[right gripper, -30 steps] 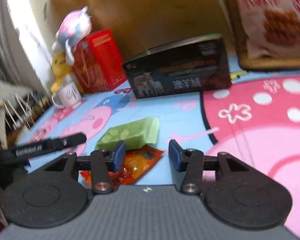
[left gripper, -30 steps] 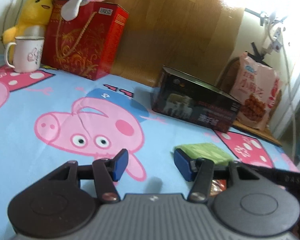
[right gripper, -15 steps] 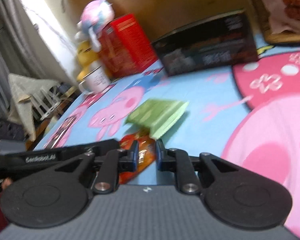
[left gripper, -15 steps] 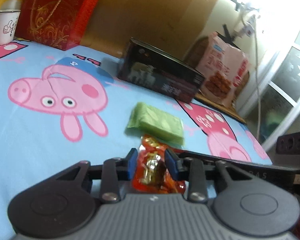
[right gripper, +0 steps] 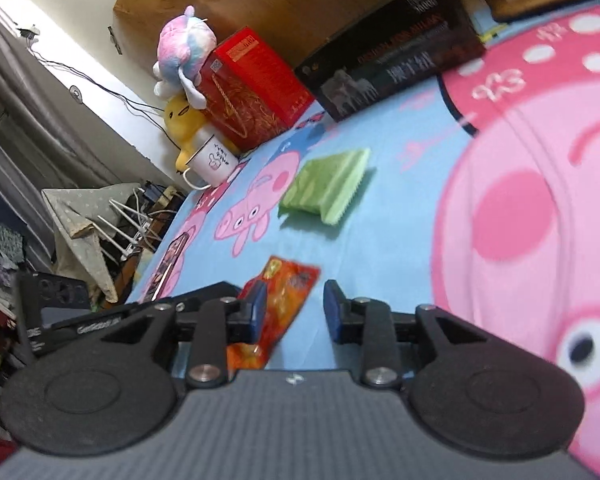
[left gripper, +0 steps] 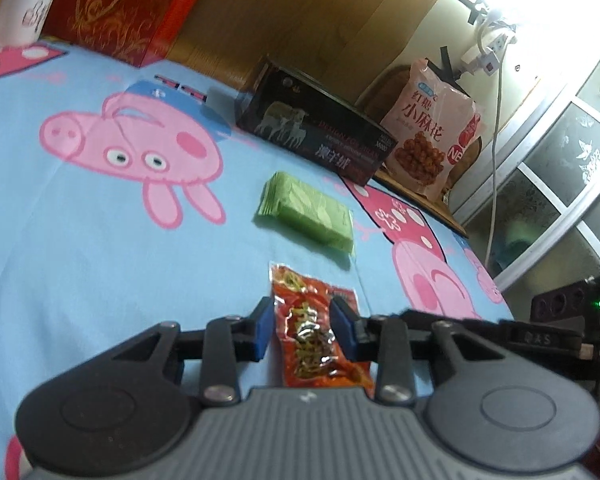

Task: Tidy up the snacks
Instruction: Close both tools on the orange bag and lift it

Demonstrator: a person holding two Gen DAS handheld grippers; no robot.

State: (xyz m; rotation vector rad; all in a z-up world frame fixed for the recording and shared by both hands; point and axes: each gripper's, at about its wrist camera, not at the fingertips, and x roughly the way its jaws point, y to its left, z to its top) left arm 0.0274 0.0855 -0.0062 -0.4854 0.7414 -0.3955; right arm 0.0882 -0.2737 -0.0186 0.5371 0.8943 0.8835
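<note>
Field notes, snack sorting. Landmark: the black box (left gripper: pixel 320 136) standing on the cartoon-pig bedsheet (left gripper: pixel 80 240).

Little looked sorted. The green packet (left gripper: pixel 306 210) lay flat just in front of the black box; the orange-red packet (left gripper: pixel 316 332) lay nearer the cameras, beyond the green one and apart from it. A big pink snack bag (left gripper: pixel 432 132) leaned behind the box's right end, a red gift box (right gripper: pixel 252 88) and a mug (right gripper: pixel 212 158) off its left end.

Left gripper (left gripper: pixel 305 330): fingers drawn in on both long edges of the orange-red packet; contact looked likely, not certain.

Right gripper (right gripper: pixel 294 314): fingers opening, the packet's corner beside the left pad only, nothing pinched.

Legible: "小麻花" on the pink bag; "GenRobot.AI" on the gripper arm. The box's print was too blurred.
</note>
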